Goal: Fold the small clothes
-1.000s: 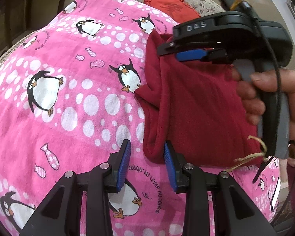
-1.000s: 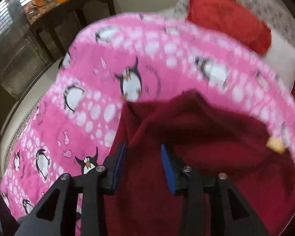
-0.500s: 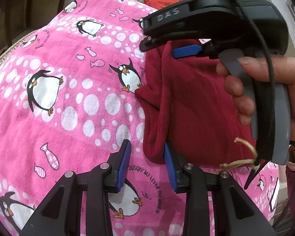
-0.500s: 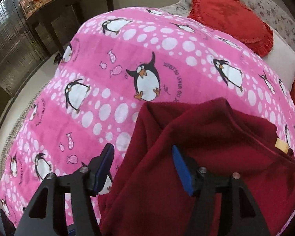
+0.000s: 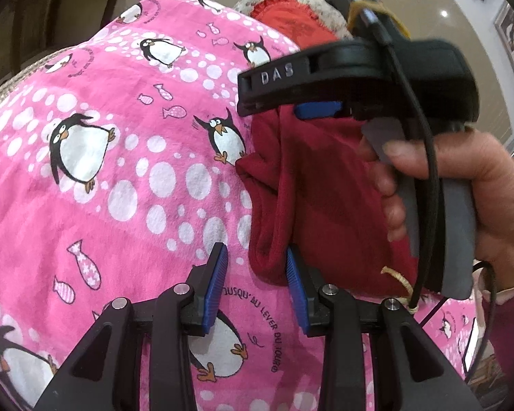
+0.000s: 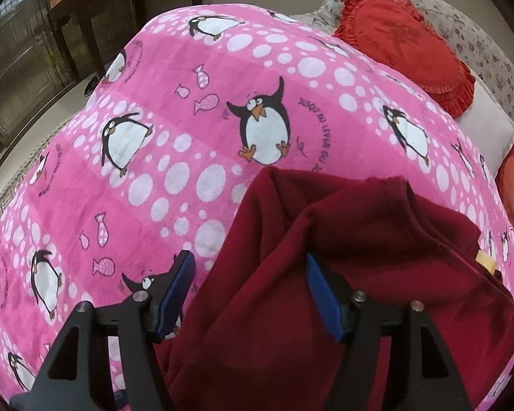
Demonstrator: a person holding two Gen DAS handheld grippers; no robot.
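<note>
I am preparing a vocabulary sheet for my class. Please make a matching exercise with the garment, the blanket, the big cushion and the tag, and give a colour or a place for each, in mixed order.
Column one:
1. garment
2. blanket
3. big cushion
4. tag

Column two:
a. pink, with penguins
b. yellow, on the garment's edge
c. dark red, lying on the blanket
d. bright red, frilled, beyond the blanket

Pairs: 1-c; 2-a; 3-d; 4-b

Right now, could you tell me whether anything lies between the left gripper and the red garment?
Nothing visible does. The left gripper sits open at the garment's near edge, with only bare pink blanket beneath. The right gripper is further along the cloth, not in the way.
</note>
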